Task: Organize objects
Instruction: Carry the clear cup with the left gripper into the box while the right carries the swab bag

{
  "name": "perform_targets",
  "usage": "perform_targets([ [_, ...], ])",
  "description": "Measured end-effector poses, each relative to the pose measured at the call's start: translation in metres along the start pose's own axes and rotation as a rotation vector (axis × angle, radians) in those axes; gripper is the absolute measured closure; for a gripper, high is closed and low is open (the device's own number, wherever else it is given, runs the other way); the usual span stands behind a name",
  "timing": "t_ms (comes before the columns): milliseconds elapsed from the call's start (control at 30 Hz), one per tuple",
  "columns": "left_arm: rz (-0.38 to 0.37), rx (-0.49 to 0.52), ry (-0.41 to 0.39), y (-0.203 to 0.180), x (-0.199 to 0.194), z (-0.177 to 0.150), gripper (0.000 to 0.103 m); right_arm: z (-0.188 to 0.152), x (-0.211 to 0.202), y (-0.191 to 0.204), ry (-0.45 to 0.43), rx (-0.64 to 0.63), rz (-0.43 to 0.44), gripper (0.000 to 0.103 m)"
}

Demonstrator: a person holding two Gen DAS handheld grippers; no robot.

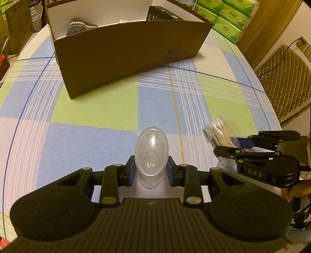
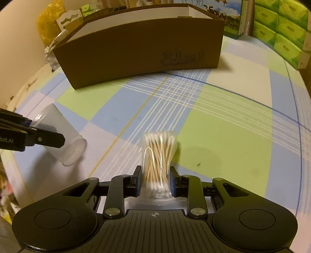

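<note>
My left gripper (image 1: 150,172) is shut on a clear plastic cup (image 1: 151,153), held bottom-forward above the checked tablecloth. The same cup (image 2: 64,140) shows at the left of the right wrist view, with the left gripper's fingers (image 2: 48,138) across it. My right gripper (image 2: 155,183) is shut on a clear bag of cotton swabs (image 2: 158,155), pinched at its waist. That bag (image 1: 219,134) also appears low right in the left wrist view, in the right gripper (image 1: 233,144). A brown cardboard box (image 1: 128,58) stands open ahead, also seen as the brown box (image 2: 140,50).
Inside the box lie a knitted striped item (image 1: 81,26) and a black carton (image 1: 165,13). Green tissue packs (image 1: 229,17) are stacked at the back right. A quilted chair (image 1: 283,81) stands past the table's right edge. A yellow bag (image 2: 50,21) sits behind the box.
</note>
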State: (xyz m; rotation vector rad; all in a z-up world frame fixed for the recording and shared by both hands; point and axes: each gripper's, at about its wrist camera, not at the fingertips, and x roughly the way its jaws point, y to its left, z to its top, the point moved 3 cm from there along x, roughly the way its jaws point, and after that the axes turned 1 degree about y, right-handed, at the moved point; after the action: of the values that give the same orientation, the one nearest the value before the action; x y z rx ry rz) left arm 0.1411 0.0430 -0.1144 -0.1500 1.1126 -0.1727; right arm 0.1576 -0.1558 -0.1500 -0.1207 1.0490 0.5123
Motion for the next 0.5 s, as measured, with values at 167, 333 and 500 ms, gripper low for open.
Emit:
perform_targets([
  [167,-0.007,0.001,-0.013,0.002,-0.005,0.001,0.076,0.009,-0.009,0.004,-0.018,0.026,0.036,0.078],
  [333,-0.013,0.002,-0.027,0.003,-0.011,0.004,0.076,0.02,-0.02,0.009,-0.046,0.025,0.057,0.078],
  [500,-0.022,0.006,-0.048,0.003,-0.019,0.009,0.076,0.032,-0.029,0.015,-0.074,0.016,0.072,0.078],
])
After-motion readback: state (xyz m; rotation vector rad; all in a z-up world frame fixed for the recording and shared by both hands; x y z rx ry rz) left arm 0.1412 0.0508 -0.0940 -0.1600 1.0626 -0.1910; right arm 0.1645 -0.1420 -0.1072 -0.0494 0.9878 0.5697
